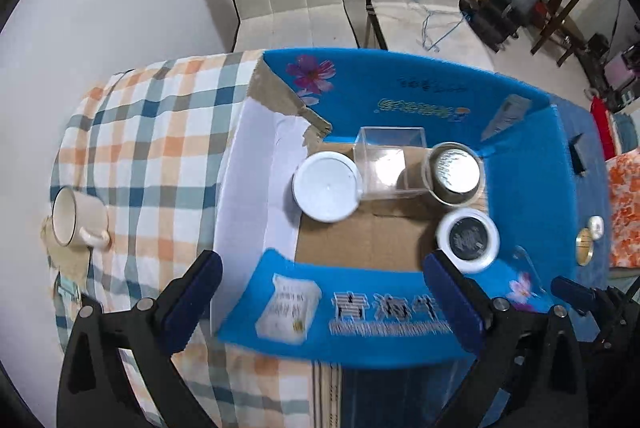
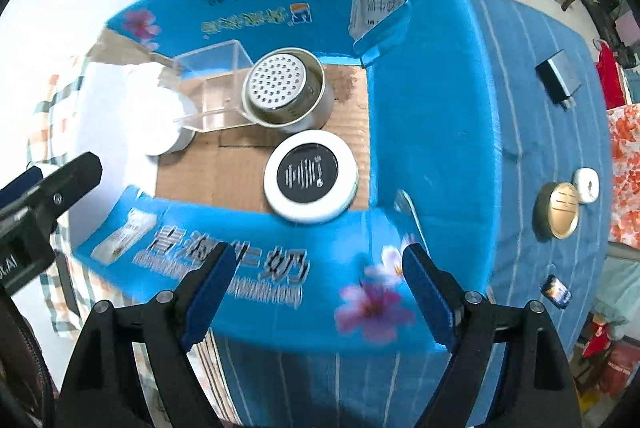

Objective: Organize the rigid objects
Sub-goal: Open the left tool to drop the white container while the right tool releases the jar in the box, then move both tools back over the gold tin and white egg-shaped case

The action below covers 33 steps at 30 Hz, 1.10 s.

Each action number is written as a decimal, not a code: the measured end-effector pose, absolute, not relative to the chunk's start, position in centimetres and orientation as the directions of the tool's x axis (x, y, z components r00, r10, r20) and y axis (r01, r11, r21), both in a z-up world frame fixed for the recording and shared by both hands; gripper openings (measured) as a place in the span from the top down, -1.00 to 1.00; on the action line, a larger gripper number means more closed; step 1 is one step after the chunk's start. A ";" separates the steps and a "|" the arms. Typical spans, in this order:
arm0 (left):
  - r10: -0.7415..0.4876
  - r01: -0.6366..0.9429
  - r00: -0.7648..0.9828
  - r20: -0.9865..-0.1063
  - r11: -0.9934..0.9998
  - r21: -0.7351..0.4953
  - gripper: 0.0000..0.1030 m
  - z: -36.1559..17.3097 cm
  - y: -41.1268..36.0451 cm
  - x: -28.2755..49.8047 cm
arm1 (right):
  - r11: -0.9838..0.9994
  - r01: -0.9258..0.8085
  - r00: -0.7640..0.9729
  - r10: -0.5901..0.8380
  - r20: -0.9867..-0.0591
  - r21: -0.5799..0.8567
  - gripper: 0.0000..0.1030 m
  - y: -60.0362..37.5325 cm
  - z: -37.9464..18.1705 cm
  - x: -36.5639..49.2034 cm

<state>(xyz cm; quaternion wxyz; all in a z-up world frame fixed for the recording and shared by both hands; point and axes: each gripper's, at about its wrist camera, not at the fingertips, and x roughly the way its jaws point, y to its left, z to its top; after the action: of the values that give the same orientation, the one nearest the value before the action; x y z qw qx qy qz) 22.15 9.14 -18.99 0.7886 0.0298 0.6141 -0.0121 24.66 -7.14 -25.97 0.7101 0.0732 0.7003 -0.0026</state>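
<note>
Both tongs hang above the blue box, pointing down into it. Left tongs stand wide apart with nothing between the jaws; right tongs are likewise spread and empty.

On the box's brown cardboard floor sit 4 things. A white round tub with a plain lid stands at the left edge, touching a clear square container by the far wall. A metal cup, its perforated steel strainer showing on top, sits toward the far right corner. A round white tin with a black label lies against the near wall.

A cream mug lies tipped on the checked cloth, well apart from the box.
</note>
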 end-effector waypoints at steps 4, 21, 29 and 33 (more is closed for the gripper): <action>0.002 0.050 0.291 -0.957 0.999 0.017 -1.00 -16.3 9.0 19.7 | 0.992 0.076 0.075 0.098 -0.992 0.104 -0.70 -6.1 -23.1 22.0; -0.024 0.049 0.438 -0.899 0.999 -0.002 -1.00 -6.9 8.4 12.6 | 0.988 0.016 0.253 0.142 -0.957 0.151 -0.70 -5.9 -11.6 15.0; -0.081 0.095 0.473 -0.877 0.995 -0.041 -1.00 -5.3 4.8 12.3 | 0.982 0.056 0.309 0.155 -0.938 0.180 -0.70 -9.2 -8.9 13.5; -0.168 0.201 0.434 -0.885 0.976 -0.086 -1.00 -6.7 -0.6 12.8 | 0.975 0.161 0.316 0.098 -0.944 0.155 -0.70 -15.0 -9.3 12.5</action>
<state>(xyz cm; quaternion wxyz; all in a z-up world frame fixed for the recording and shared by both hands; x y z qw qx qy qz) 12.76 -0.63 -6.67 0.8467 0.0161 0.5205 -0.1091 12.48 -15.00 -9.33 0.8037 0.1105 0.5844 -0.0196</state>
